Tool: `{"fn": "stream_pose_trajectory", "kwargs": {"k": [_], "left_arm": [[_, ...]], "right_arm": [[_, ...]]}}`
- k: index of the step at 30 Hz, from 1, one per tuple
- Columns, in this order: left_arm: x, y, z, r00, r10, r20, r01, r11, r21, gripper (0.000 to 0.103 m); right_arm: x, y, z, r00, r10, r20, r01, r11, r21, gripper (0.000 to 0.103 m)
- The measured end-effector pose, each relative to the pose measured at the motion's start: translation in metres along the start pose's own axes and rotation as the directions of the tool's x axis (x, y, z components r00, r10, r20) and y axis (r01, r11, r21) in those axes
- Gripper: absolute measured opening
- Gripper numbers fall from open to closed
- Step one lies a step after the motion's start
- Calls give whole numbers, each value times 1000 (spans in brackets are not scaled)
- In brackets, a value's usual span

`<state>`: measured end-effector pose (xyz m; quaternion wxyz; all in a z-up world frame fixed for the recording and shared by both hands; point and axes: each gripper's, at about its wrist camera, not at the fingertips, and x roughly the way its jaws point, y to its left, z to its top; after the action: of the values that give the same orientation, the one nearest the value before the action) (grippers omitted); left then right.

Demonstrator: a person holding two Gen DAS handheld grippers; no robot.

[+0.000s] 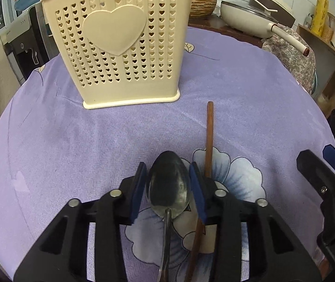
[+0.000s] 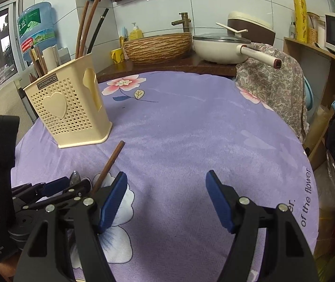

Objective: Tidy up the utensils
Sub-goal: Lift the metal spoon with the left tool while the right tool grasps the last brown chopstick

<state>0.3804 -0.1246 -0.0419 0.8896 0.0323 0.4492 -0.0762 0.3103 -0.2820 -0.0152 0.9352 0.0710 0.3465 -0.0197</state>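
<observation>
Right now the left claw [image 1: 168, 185] has its blue pads on either side of the bowl of a metal spoon [image 1: 168, 188], closed in on it, handle running back under the camera. Whether the spoon is off the purple cloth of the surface [image 1: 73, 141] yet, hard to say from here. Just beside it lies a brown chopstick [image 1: 208, 138], flat on the cloth, pointing toward the cream utensil holder [image 1: 120, 47].

The right claw [image 2: 166, 197] hangs spread wide, nothing between its pads, low over the cloth.

My read: this is the pick-up of the spoon. Next it wants a lift, then a tip to get the handle down into the holder's open top, which already bristles with chopsticks [image 2: 85, 25].

The holder's compartments are out of sight in both views. The chopstick's near end passes behind the left claw's finger, so its full length is hidden.
</observation>
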Motion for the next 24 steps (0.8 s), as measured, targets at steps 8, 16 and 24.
{"fn": "stream_pose_trajectory", "kwargs": {"k": [8, 16, 24], "left_arm": [[-10, 3, 5, 998, -59, 36, 59, 998, 17, 37], [-62, 40, 7, 982, -100, 158, 105, 994, -26, 37], [-90, 79, -5, 973, -98, 210, 124, 986, -113, 37]], "right_arm": [[5, 1, 0, 999, 27, -37, -27, 1000, 7, 68], [20, 19, 14, 987, 108, -120, -110, 994, -7, 68], [70, 71, 30, 979, 48, -196, -74, 990, -124, 58]]}}
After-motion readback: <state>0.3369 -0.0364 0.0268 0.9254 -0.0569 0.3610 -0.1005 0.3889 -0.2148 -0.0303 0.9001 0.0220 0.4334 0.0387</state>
